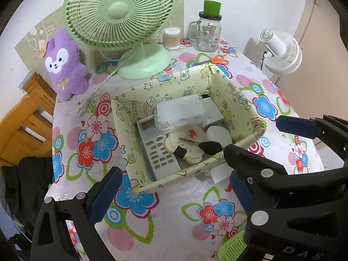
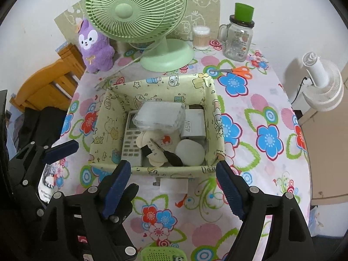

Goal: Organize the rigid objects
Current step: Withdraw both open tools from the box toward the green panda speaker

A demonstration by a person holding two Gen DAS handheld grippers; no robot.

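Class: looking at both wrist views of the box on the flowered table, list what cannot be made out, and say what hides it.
- Remote: lower right keys, both views, under the clear case and discs.
- White item in front of the box: partly behind its wall.
- Green thing: cut off by bottom edge.
- Jar label: too small.

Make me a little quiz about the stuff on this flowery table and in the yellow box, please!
1. True or false: the orange-handled scissors lie inside the pale yellow cartoon-print fabric box.
2. What lies on top of the white remote control with grey buttons? A) clear plastic case B) purple plush toy C) glass jar
3. Fill in: the right gripper holds ____.

Key:
1. False: they lie on the floral tablecloth behind the box.
2. A, the clear plastic case.
3. Nothing: it is open, near the box's front rim.
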